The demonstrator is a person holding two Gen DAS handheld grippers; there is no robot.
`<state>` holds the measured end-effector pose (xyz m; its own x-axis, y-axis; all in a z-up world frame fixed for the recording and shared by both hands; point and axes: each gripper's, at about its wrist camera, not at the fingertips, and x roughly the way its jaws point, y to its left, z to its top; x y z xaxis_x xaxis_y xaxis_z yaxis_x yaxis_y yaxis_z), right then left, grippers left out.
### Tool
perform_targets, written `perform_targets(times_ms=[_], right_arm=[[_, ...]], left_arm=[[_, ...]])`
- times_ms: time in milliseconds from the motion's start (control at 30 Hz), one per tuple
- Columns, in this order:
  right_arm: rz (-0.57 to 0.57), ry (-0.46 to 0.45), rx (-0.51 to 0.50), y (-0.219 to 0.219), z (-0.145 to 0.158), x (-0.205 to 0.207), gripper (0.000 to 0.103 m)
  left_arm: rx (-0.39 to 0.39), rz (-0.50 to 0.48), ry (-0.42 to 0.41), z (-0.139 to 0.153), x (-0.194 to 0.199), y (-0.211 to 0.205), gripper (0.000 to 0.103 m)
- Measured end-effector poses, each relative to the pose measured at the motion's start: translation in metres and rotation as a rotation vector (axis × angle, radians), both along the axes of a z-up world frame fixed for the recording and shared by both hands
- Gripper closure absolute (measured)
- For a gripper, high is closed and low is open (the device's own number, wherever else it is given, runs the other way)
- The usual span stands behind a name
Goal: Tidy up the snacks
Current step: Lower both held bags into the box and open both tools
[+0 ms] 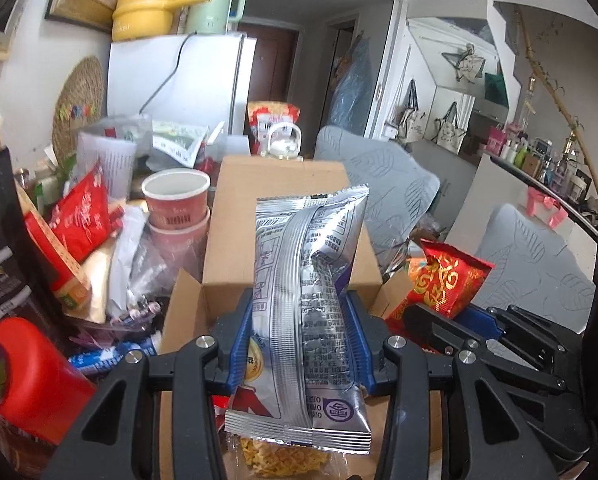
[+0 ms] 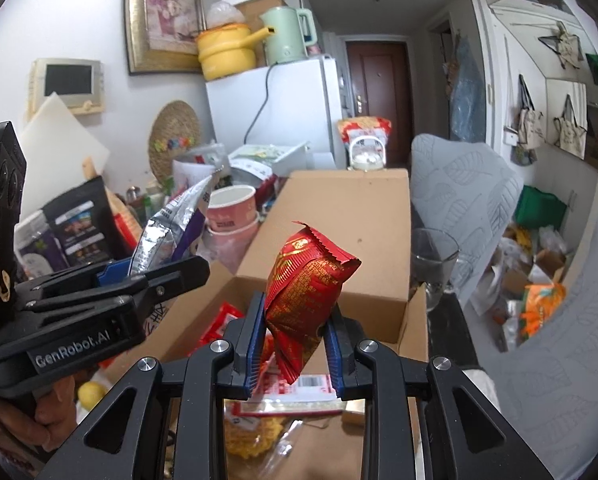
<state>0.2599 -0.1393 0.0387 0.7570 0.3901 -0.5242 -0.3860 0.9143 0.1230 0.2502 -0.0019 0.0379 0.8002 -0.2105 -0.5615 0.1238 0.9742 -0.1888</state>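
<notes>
My left gripper (image 1: pixel 299 340) is shut on a silver snack packet (image 1: pixel 309 300), held upright above the open cardboard box (image 1: pixel 279 208). The packet also shows in the right wrist view (image 2: pixel 171 232). My right gripper (image 2: pixel 295 344) is shut on a red snack packet (image 2: pixel 305 292), held over the same box (image 2: pixel 339 224); this packet shows in the left wrist view (image 1: pixel 443 280) at the right. Snack packs lie inside the box, among them a yellow noodle pack (image 2: pixel 251 436) and a red-white pack (image 2: pixel 299 388).
Left of the box stand stacked pink paper cups (image 1: pixel 177 204), red bags (image 1: pixel 83 216) and a red container (image 1: pixel 39 376). A glass (image 2: pixel 433 264) stands right of the box. Grey chairs (image 2: pixel 463 192) are beyond. A white fridge (image 1: pixel 183 84) stands behind.
</notes>
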Motion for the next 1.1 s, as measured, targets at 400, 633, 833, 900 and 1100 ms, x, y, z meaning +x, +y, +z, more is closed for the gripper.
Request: perform_targets(times_ms=[400,633,833,900,1100], right_arm=[[-0.010,0.120,-0.040,0.006,-0.038,0.027,0.076],[-0.018,0.186,-0.118,0.019,-0.062,0.035,0.076],[-0.009,0.236,-0.184,0.031,-0.080,0.040,0.076],[-0.001,0.250,-0.204,0.034,-0.085,0.042,0.076],[0.009,0.271,-0.258,0.040,-0.094,0.042,0.076]], left_arm=[[0.003,0.013,0.088,-0.035,0.016,0.003,0.060],[0.073,0.048,0.159,-0.054,0.029,-0.001,0.060],[0.100,0.036,0.225,-0.071,0.038,-0.009,0.060],[0.107,0.029,0.243,-0.076,0.040,-0.011,0.060],[0.112,0.026,0.304,-0.089,0.046,-0.011,0.060]])
